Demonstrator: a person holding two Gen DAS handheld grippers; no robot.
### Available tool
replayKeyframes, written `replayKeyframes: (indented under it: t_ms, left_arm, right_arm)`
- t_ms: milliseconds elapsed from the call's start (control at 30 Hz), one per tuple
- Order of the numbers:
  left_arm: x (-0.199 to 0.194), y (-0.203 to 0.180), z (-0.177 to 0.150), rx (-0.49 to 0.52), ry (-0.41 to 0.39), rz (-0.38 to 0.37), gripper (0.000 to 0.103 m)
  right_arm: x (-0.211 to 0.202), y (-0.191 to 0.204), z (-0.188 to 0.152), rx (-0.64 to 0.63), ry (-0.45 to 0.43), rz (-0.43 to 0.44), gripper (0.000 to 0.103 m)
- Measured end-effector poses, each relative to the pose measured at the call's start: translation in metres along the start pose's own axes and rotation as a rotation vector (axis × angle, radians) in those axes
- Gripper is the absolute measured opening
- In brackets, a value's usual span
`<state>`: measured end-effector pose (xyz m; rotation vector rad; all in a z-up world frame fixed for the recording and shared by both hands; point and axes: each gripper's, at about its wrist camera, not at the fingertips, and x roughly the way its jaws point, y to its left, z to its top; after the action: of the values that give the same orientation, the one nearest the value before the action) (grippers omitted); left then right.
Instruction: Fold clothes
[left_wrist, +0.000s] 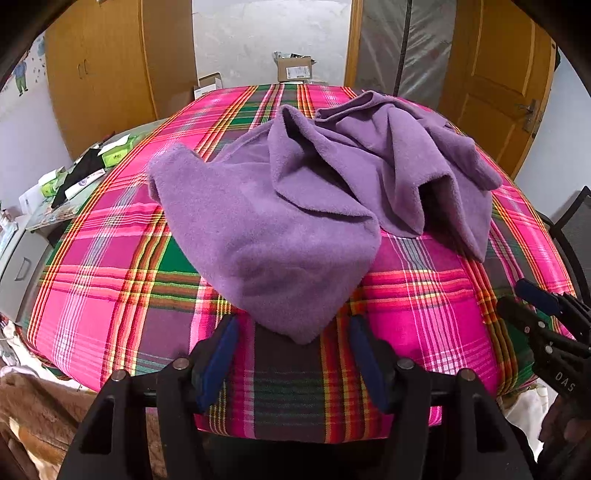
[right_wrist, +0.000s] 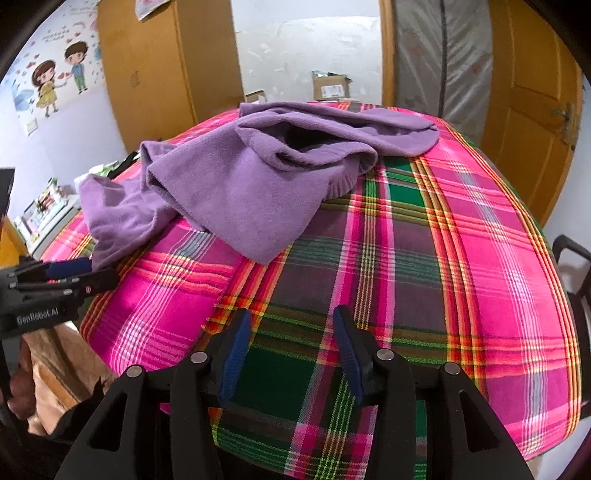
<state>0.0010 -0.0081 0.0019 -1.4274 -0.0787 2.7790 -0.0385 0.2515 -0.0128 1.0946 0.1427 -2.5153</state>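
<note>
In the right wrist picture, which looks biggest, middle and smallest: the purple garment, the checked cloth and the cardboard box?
1. checked cloth
2. purple garment
3. cardboard box, though it sits farthest back, which shrinks it.

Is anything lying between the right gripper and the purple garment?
No. The right wrist view shows only bare plaid cloth between the open right gripper and the purple garment.

The left gripper, seen from the right wrist, carries "GenRobot.AI" in white on its black body; the right gripper, seen from the left wrist, shows white letters "DAS"
</note>
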Motion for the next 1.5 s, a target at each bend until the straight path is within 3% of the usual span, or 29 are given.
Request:
replayKeyframes:
  t_ms: [200, 433, 1267, 1500]
  left_arm:
    - [-0.005, 0.009, 0.001, -0.029, -0.002, 0.0, 0.057]
    - [-0.006, 0.013, 0.001, -0.02, -0.002, 0.013, 0.057]
    - [0.003, 0.028, 0.036, -0.081, -0.002, 0.046, 0.057]
    - [0.005, 0.035, 0.041, -0.142, -0.002, 0.095, 0.057]
  right_arm:
    - [0.005, 0.003, 0.006, -0.063, 0.033, 0.005, 0.051]
    - [0.009, 0.001, 0.02, -0.029, 0.057, 0.008, 0.051]
    - [0.01, 0.006, 0.051, -0.047, 0.03, 0.039, 0.051]
    - [0.013, 0.006, 0.056, -0.052, 0.03, 0.057, 0.051]
